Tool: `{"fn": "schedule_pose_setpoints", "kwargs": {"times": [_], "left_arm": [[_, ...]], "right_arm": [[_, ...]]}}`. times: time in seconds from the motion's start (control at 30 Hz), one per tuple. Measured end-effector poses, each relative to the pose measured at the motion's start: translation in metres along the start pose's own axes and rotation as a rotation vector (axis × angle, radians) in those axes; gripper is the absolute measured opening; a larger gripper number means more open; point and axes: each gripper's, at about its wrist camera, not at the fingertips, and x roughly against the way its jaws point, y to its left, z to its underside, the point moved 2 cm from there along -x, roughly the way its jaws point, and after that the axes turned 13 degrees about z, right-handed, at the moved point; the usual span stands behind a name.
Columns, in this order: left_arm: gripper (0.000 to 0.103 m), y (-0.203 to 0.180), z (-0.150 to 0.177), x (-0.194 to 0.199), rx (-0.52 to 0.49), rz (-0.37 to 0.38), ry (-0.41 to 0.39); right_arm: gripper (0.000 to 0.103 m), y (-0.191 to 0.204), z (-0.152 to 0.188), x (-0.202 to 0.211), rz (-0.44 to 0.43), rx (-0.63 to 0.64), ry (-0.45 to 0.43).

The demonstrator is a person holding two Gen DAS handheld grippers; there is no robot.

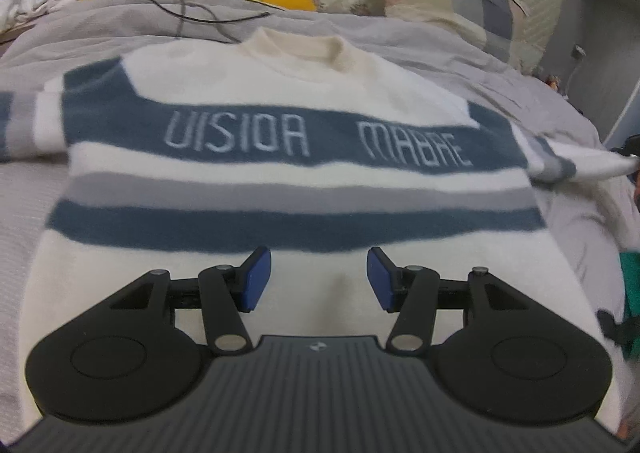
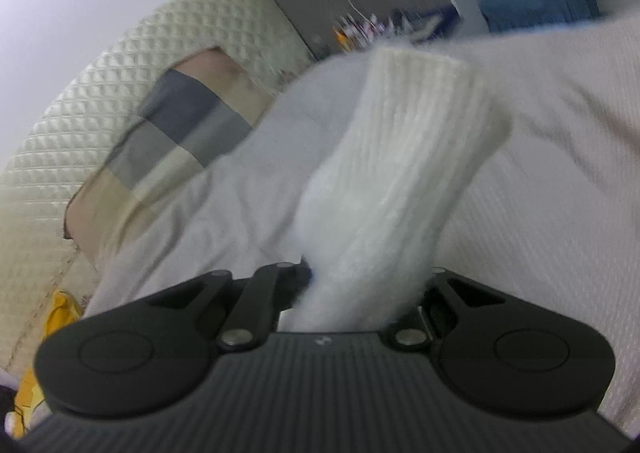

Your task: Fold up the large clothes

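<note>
The cream knitted sweater with blue and grey stripes [image 1: 296, 133] lies spread face-up on the grey bed cover [image 1: 460, 53], directly ahead of and beneath the left gripper [image 1: 319, 279], whose jaws stand spread with nothing between them; its blue pads [image 1: 256, 279] hover above the hem, not pressing on it. The right gripper [image 2: 356, 293] has its jaws pressed together on the ribbed cream sleeve cuff [image 2: 408, 157], which stands up out of them, blurred; whether the pads bite deep into the knit I cannot tell.

Risks, as I judge them: the fluffy cuff may slip free if only its edge is caught; carrying the sleeve across may drag the unpinned body sideways and wrinkle it; the black cable [image 1: 180, 9] lying beyond the collar, far ahead of the left jaws, could snag if the garment shifts that way.
</note>
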Motion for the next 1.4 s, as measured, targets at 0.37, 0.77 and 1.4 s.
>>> {"fn": "schedule_pose_setpoints", "kwargs": {"times": [0.37, 0.77, 1.4], "left_arm": [[0.059, 0.049, -0.023, 0.049, 0.084, -0.066, -0.15], [0.059, 0.13, -0.027, 0.148, 0.346, -0.024, -0.426], [0.059, 0.174, -0.026, 0.155, 0.407, -0.038, -0.485]], "right_arm": [[0.014, 0.212, 0.008, 0.15, -0.223, 0.366, -0.271], [0.015, 0.387, 0.253, 0.319, -0.632, 0.775, -0.295], [0.078, 0.334, 0.484, 0.307, -0.72, 1.079, 0.121]]}}
